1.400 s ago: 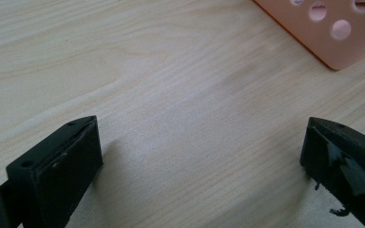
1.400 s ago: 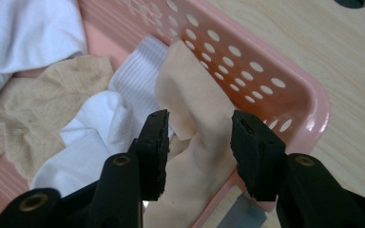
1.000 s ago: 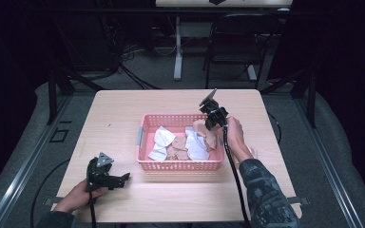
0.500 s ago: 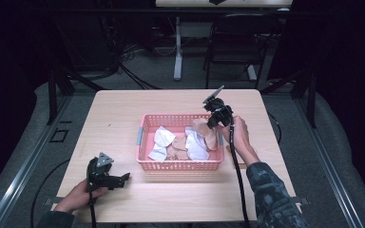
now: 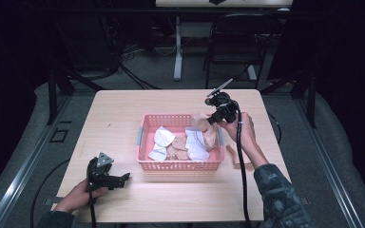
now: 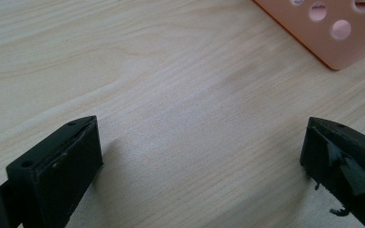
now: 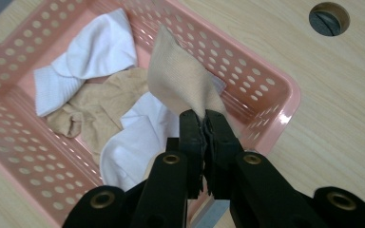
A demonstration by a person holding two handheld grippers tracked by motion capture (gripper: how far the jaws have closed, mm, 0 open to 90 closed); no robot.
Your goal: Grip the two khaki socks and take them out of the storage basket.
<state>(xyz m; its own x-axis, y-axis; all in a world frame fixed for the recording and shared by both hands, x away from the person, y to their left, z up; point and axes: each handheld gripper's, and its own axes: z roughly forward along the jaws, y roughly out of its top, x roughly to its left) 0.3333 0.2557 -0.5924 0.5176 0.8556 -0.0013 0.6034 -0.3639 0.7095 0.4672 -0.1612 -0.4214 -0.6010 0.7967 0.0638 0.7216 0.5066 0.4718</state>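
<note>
Risk is slippage: my right claw (image 7: 203, 124) pinches just a corner of the tan knit cloth (image 7: 183, 78) above the pink perforated plastic basket (image 7: 271, 95); left claw (image 6: 202, 156) gapes empty over the desk (image 6: 171, 85).

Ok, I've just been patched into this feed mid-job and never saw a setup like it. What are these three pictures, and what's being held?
There is no robot here: a person holds a two-jaw claw in each hand. The high view looks down on a wooden table; the other two come from cameras riding on each claw.

In the middle stands a pink basket with white and beige socks inside. Another beige piece lies on the table to the basket's right.

The right claw is shut on a beige sock, lifting it over the basket's corner. The left claw is low over bare table near the person's left hand; its own view shows the jaws wide open, holding nothing.
</note>
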